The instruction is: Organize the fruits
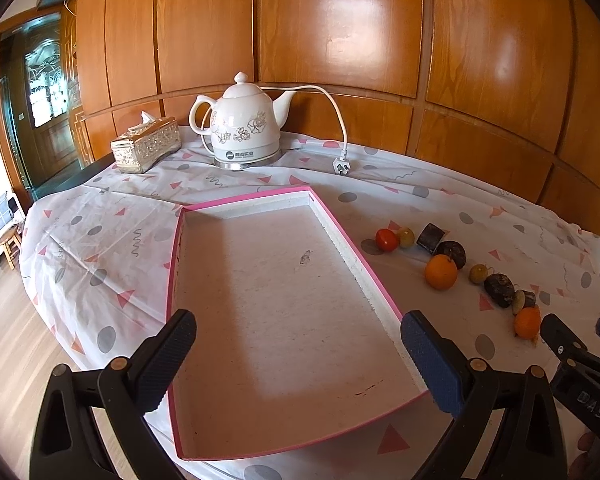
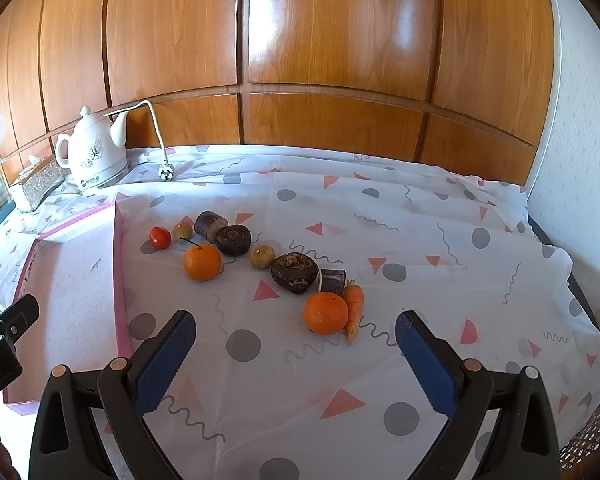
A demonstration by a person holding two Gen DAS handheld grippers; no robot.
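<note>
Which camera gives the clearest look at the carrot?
The right wrist view. There the carrot lies in full sight on the tablecloth, touching the nearest orange, just ahead of the open right gripper. In the left wrist view it is almost wholly hidden behind that orange; I cannot pick it out.

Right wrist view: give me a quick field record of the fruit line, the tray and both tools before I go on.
tray: pink-rimmed tray, nothing in it
fruit line: on the tablecloth, right of the tray
near orange, touching the carrot
far orange, stem on
tomato, far end of the line
left tool: open, over the tray
right tool: open, short of the near orange
background: kettle, unplugged
</note>
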